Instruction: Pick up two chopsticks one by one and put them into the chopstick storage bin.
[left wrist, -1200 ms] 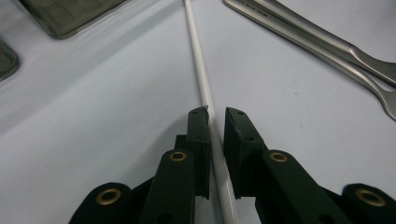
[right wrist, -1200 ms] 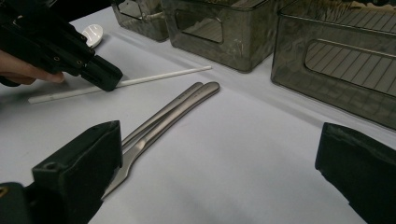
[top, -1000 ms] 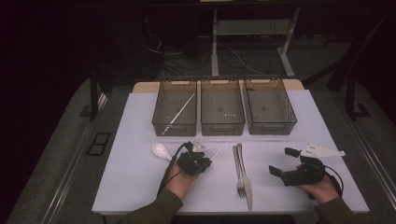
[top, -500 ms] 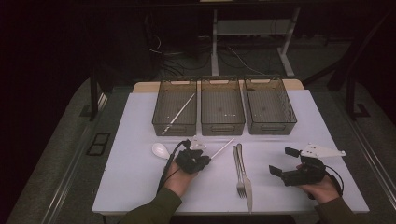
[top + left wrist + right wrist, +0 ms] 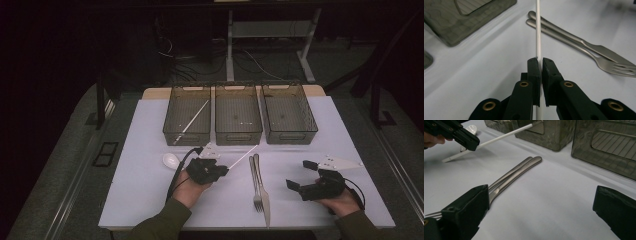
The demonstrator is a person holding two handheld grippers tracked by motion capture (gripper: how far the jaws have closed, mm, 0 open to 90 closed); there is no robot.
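My left gripper (image 5: 225,169) is shut on a thin white stick (image 5: 243,156), gripped near its lower end; the stick slants up toward the bins. In the left gripper view the stick (image 5: 538,30) runs straight out between the pressed pads (image 5: 534,67). The right gripper view shows that gripper (image 5: 466,141) holding the stick (image 5: 504,135) just above the table, its shadow beneath. My right gripper (image 5: 300,175) rests open at the right, its jaws wide apart (image 5: 541,200) with nothing between them. A steel fork and knife (image 5: 258,181) lie side by side between the two hands.
Three dark mesh bins stand in a row at the back: left (image 5: 175,125), middle (image 5: 238,135), right (image 5: 290,135). The left bin holds another white stick (image 5: 192,120). A white spoon (image 5: 170,160) lies left of my left hand. The white mat (image 5: 150,200) ends near the person's side.
My left gripper has shifted slightly to the right with the white stick in it. The right hand has stayed still.
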